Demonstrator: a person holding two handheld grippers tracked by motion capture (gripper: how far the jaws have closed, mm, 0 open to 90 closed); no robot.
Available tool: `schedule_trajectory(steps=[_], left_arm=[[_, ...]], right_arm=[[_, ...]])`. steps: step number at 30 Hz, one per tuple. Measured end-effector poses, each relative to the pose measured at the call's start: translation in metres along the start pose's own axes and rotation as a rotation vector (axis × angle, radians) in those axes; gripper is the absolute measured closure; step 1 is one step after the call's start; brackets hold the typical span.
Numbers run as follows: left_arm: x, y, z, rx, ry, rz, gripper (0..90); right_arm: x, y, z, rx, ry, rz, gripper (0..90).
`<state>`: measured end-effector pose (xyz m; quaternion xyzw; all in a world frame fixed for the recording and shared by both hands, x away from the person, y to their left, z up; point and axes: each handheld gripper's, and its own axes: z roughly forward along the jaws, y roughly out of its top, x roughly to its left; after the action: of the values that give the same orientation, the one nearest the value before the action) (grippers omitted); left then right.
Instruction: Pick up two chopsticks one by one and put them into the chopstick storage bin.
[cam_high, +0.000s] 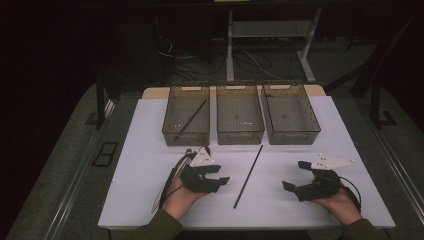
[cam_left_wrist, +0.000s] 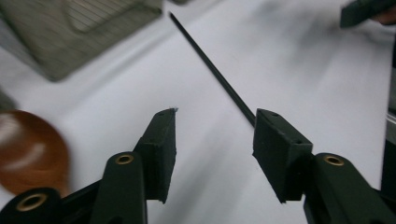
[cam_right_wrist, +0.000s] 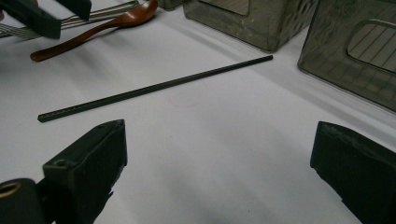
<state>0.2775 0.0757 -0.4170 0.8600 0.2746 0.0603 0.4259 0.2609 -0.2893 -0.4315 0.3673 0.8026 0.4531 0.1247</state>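
High view: three bins, two chopsticks.

- black chopstick — thin, straight, lying flat on the white table
- one end points at the gap between two trays

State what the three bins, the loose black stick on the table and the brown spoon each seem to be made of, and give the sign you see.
Bins: likely translucent smoky plastic, since the ribbed floor shows through the walls. Black stick: matte and square-edged, with small pits near one end; plastic or coated metal, cannot tell. Brown spoon: glossy reddish brown with soft highlights, probably lacquered wood, possibly plastic.
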Motion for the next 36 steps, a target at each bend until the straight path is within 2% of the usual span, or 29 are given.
schedule_trajectory(steps=[2,6,18,25,27,36], left_arm=[[-0.006,-0.001,0.003,0.011,-0.014,0.014,53.2],[-0.016,-0.003,0.008,0.010,-0.057,0.003,59.4],[-0.036,-0.010,0.024,0.058,-0.110,0.011,65.4],[-0.041,-0.012,0.034,0.094,-0.092,0.023,66.9],[-0.042,-0.012,0.036,0.114,-0.084,0.040,67.0],[-0.045,-0.013,0.039,0.135,-0.060,0.067,73.0]], right_arm=[[0.000,0.000,0.000,-0.001,-0.001,0.000,4.0],[0.000,0.000,0.000,0.001,0.000,0.000,4.0],[0.000,0.000,0.000,0.002,-0.001,-0.002,4.1],[0.000,0.000,0.000,0.001,0.000,-0.003,4.0],[0.000,0.000,0.000,0.001,0.000,-0.003,4.0],[0.000,0.000,0.000,0.000,0.001,0.000,4.0]])
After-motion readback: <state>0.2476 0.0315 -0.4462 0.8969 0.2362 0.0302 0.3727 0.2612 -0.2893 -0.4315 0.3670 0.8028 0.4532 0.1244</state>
